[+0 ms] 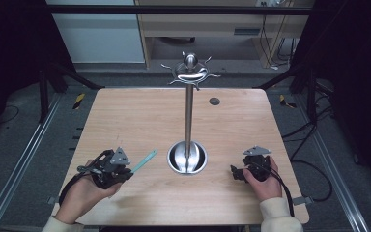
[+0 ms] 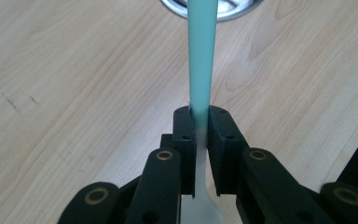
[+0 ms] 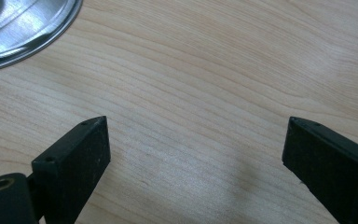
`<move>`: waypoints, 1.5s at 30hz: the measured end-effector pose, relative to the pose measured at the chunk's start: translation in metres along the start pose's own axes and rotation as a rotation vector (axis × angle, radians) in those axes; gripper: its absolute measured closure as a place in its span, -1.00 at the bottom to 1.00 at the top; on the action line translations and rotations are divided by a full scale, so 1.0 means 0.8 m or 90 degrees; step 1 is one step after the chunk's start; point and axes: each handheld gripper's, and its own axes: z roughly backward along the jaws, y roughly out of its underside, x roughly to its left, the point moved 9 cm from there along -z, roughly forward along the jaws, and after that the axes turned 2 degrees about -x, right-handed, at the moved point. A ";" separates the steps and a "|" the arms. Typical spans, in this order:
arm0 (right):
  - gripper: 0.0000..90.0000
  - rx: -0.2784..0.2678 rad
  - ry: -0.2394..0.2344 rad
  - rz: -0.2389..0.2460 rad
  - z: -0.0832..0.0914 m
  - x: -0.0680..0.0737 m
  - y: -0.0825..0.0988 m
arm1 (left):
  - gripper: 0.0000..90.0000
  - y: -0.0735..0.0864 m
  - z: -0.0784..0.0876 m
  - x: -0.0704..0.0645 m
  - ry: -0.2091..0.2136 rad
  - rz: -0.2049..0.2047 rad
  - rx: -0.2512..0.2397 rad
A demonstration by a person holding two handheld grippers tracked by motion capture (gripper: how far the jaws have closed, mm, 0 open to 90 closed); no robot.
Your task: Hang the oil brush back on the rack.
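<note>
Utensil: a slim turquoise utensil [image 2: 201,56] with a whitish, wider end nearest my camera; whether it is a spoon or a spatula I cannot tell.
Where it is: pinched in my left gripper [image 1: 121,166] at the near left of the table [image 1: 125,116], its turquoise length slanting up and right towards the stand's base, its far tip short of that base in the high view.
Left fingers: my two black pads [image 2: 185,135] are clamped on the utensil right where turquoise fades into white, one pad on each flat side; the pale end runs back between the jaw links.
Left hand: my hand [image 1: 84,193] wraps the gripper body from below, a cable looping off to the left.
Right fingers: my right gripper [image 1: 237,174] sits at the near right, jaws standing wide apart with bare wood between them, gripping nothing; the pads [image 3: 81,154] hover close over the grain.
Right hand: my hand [image 1: 265,183] cups the gripper from behind, pale sleeve cuff at the table's near edge.
Stand: a polished metal stand [image 1: 189,111] rises between my two grippers, with a round dished base [image 1: 187,158] and a ring of curved hooks [image 1: 189,72] under a ball knob on top.
Base seen close: its shiny rim [image 3: 23,37] shows at the upper left of the right gripper view.
Table detail: a small dark round cap [image 1: 214,101] is set in the wood, far right of the pole.
Writing: no brand, label or lettering is readable on anything.
</note>
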 end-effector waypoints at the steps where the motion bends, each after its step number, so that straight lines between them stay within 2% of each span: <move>1: -0.82 0.002 0.001 0.004 -0.001 -0.001 0.001 | 0.82 -0.005 0.005 0.001 -0.006 0.005 -0.019; 2: -0.82 0.002 0.001 0.004 -0.001 -0.001 0.001 | 0.82 -0.005 0.005 0.001 -0.006 0.005 -0.019; 7: -0.82 -0.001 -0.001 0.004 0.000 0.000 -0.001 | 0.82 -0.017 0.018 0.004 -0.021 0.012 -0.064; 10: -0.82 -0.001 -0.001 0.005 0.000 0.000 -0.001 | 0.82 -0.019 0.023 0.007 -0.025 0.014 -0.076; 20: -0.82 -0.003 0.000 0.003 0.002 0.000 -0.001 | 0.82 -0.039 0.049 0.013 -0.046 0.039 -0.162; 29: -0.82 -0.002 0.001 0.003 0.002 0.000 -0.001 | 0.82 -0.052 0.060 0.016 -0.055 0.048 -0.195; 35: -0.82 -0.002 0.001 0.004 0.002 0.000 -0.001 | 0.82 -0.070 0.074 0.014 -0.064 0.050 -0.239; 39: -0.82 -0.003 0.001 0.004 0.002 0.000 -0.001 | 0.82 -0.085 0.088 0.012 -0.067 0.063 -0.286; 40: -0.82 -0.003 0.000 0.004 0.002 0.000 -0.001 | 0.82 -0.094 0.095 0.012 -0.069 0.067 -0.308; 45: -0.82 -0.002 -0.001 0.005 0.001 0.000 -0.001 | 0.82 -0.111 0.107 0.011 -0.080 0.055 -0.338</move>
